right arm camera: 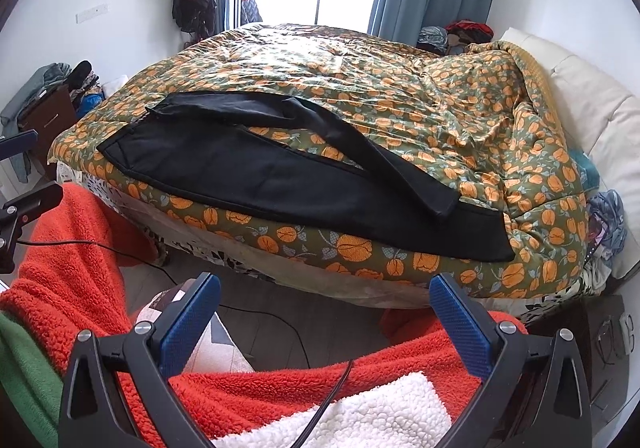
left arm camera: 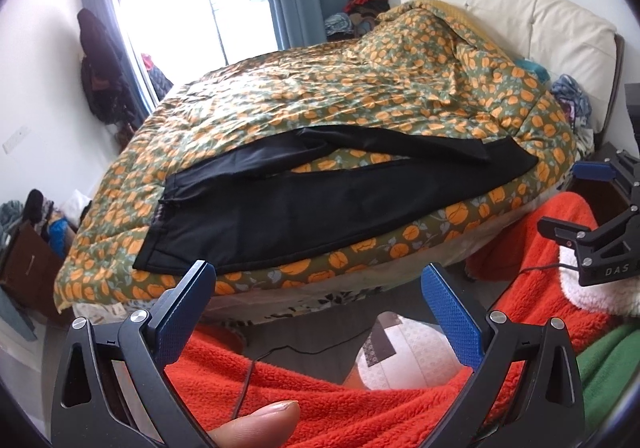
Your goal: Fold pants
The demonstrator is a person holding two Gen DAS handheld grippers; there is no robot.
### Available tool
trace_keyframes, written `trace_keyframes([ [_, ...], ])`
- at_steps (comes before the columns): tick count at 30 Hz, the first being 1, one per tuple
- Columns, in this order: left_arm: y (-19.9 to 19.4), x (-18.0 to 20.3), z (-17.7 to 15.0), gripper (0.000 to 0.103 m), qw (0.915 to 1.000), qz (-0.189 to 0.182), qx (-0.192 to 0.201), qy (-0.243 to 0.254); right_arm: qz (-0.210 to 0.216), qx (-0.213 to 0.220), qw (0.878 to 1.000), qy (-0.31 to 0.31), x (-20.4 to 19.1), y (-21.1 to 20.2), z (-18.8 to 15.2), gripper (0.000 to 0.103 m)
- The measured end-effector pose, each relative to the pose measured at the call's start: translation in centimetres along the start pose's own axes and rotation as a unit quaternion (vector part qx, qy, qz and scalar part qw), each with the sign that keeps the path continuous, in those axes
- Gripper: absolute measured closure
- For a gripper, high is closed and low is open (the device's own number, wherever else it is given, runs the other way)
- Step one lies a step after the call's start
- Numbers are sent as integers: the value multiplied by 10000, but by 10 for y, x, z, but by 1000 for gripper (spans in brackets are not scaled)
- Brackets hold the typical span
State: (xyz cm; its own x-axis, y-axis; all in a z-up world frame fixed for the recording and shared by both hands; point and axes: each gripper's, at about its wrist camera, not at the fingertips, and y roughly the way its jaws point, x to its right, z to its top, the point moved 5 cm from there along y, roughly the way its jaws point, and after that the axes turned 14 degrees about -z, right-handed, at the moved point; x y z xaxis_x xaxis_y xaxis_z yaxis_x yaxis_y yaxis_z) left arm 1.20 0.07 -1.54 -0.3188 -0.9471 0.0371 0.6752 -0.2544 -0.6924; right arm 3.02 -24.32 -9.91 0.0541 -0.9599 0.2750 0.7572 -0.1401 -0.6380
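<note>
Black pants (left arm camera: 304, 208) lie spread along the near edge of the floral quilt (left arm camera: 360, 96), mid-frame in both views, long axis running left to right across my line of approach. My left gripper (left arm camera: 316, 284) and right gripper (right arm camera: 326, 298) both hang low in frame, jaws spread, holding nothing. Waistband (left arm camera: 160, 224) sits toward my left, cuffs (right arm camera: 476, 224) toward my right. Each tool looks nearest its own end.

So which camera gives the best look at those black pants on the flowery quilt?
The right wrist view: the black pants lie central, both legs unobstructed. In the left wrist view, its finger overlaps their near waistband corner.
</note>
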Motion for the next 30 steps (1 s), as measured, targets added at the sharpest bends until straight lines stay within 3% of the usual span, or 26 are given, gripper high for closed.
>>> trace_keyframes([
  [8,3,12,-3,0,9995,-309,-36,35,33,3,10000,-55,-4,0,-2,0],
  [18,15,5,-10,0,9995,25,-325,-21,0,55,9998,-181,-10,-4,-2,0],
  [30,18,-1,-14,0,9990,35,-428,-118,-28,52,9998,-198,-9,-2,-4,0],
])
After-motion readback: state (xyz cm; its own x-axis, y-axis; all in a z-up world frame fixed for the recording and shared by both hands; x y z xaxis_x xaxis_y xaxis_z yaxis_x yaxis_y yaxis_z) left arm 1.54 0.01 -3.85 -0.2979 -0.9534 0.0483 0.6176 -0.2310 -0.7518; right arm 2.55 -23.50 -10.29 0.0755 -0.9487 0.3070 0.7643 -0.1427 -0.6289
